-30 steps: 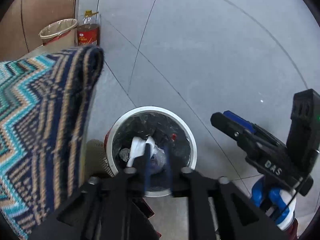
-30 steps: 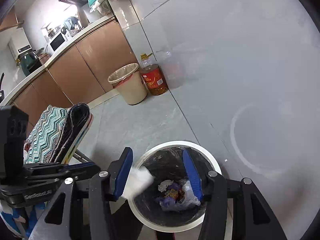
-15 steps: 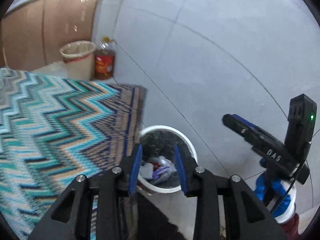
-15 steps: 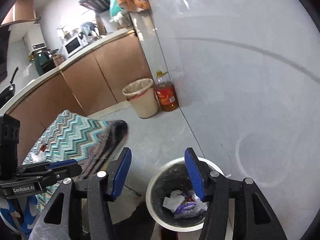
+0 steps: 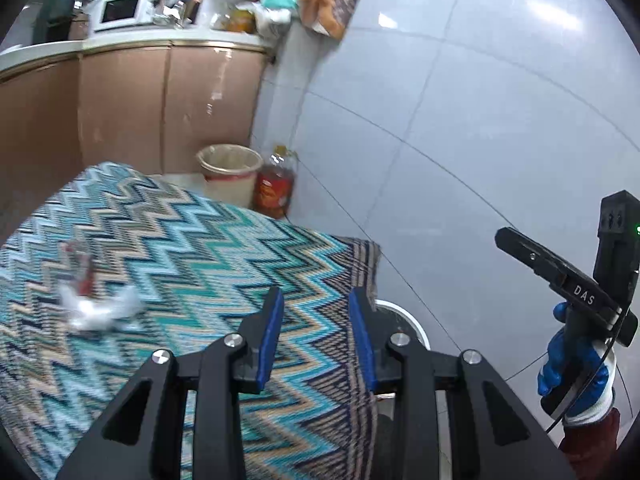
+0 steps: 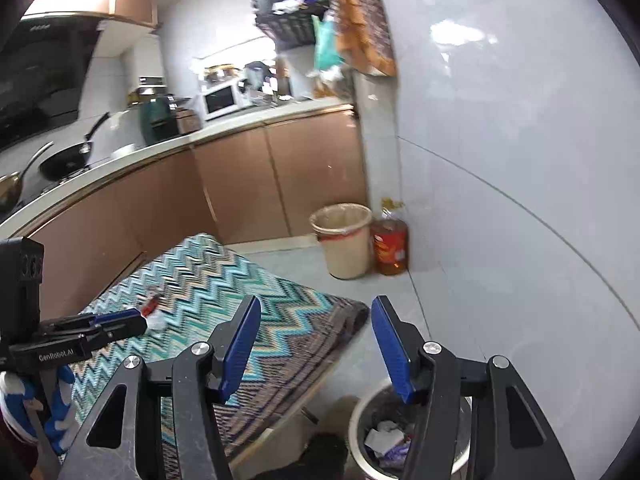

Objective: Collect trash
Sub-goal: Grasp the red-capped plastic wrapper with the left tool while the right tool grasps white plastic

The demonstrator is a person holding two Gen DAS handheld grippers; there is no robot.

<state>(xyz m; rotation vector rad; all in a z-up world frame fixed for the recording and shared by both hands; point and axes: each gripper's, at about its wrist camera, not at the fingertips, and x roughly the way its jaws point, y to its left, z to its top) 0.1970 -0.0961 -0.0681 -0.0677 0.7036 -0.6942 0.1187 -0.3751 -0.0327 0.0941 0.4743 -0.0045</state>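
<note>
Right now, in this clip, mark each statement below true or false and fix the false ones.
1. The left gripper is shut on trash. False: its jaws stand apart, holding nothing.
2. Crumpled white trash lies on the zigzag cloth. True.
3. The lined bin by the right gripper holds nothing. False: scraps lie inside.
4. An oil bottle stands beside the beige bin. True.
5. The right gripper is open. True.
</note>
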